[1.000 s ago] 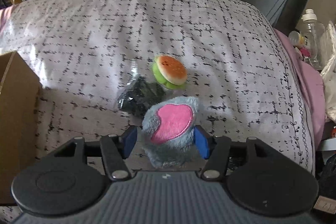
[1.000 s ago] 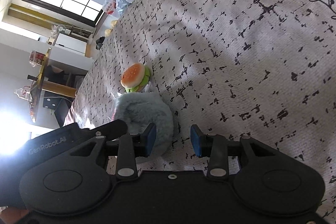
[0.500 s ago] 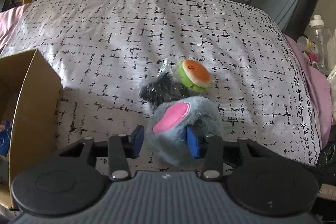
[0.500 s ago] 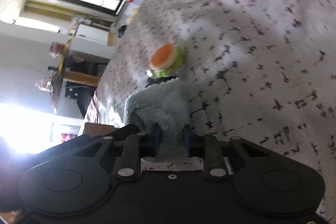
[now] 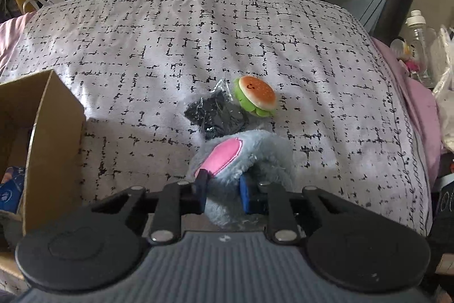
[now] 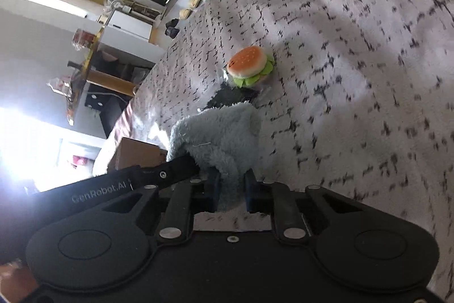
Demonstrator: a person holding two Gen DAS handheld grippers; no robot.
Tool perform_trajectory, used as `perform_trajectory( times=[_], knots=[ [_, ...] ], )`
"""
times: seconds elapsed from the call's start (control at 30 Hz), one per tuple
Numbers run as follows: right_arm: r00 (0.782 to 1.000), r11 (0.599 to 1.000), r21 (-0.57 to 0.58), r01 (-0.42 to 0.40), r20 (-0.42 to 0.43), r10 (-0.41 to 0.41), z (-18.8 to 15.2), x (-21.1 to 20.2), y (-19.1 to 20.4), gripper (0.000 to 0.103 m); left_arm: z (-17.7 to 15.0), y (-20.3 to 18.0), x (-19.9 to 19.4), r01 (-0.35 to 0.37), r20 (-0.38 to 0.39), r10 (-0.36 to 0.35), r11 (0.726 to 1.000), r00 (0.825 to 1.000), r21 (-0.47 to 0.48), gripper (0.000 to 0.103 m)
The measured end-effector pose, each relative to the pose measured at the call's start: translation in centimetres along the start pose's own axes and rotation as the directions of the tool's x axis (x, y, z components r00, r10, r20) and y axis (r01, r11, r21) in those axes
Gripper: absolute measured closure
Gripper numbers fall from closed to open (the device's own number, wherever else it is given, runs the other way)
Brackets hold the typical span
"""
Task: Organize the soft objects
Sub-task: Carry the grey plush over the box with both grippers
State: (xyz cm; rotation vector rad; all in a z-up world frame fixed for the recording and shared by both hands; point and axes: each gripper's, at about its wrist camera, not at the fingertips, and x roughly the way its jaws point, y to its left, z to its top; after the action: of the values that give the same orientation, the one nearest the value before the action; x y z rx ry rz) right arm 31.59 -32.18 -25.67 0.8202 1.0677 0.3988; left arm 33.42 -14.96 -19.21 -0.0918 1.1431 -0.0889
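A grey plush toy [image 5: 255, 149] with a pink ear patch is pinched from two sides. In the left wrist view my left gripper [image 5: 221, 189] has its blue pads pressed into the fur, its jaws still closing. In the right wrist view the right gripper [image 6: 231, 189] squeezes the same grey plush toy [image 6: 218, 132], also closing. Just beyond lie a burger plush [image 5: 256, 95] and a black item in a clear bag [image 5: 215, 115]. The burger plush [image 6: 249, 66] also shows in the right wrist view.
A patterned bedspread [image 5: 198, 33] covers the bed. An open cardboard box [image 5: 51, 138] stands at the left, holding something blue. Bottles and bags crowd the right bedside. Bags and slippers lie on the floor beyond the far edge.
Both grippers' jaws have gone from wide apart to pressed into the grey plush. The plush has lifted slightly and shifted toward the box, which now shows more.
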Motion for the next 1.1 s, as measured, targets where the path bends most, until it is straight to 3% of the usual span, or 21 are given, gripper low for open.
perform_trajectory(
  times=[0.4, 1.1],
  knots=[
    [0.998, 0.997, -0.058, 0.053, 0.034, -0.051, -3.3, -1.2, 5.4, 0.086, -2.0, 2.7, -4.5, 0.007, 0.043, -0.008, 1.000, 0.999, 0.007, 0.082],
    [0.996, 0.983, -0.173, 0.066, 0.062, -0.056, -6.1, -1.2, 13.8, 0.086, -3.0, 10.2, -10.9, 0.080, 0.137, -0.064, 0.990, 0.989, -0.118, 0.082]
  ],
)
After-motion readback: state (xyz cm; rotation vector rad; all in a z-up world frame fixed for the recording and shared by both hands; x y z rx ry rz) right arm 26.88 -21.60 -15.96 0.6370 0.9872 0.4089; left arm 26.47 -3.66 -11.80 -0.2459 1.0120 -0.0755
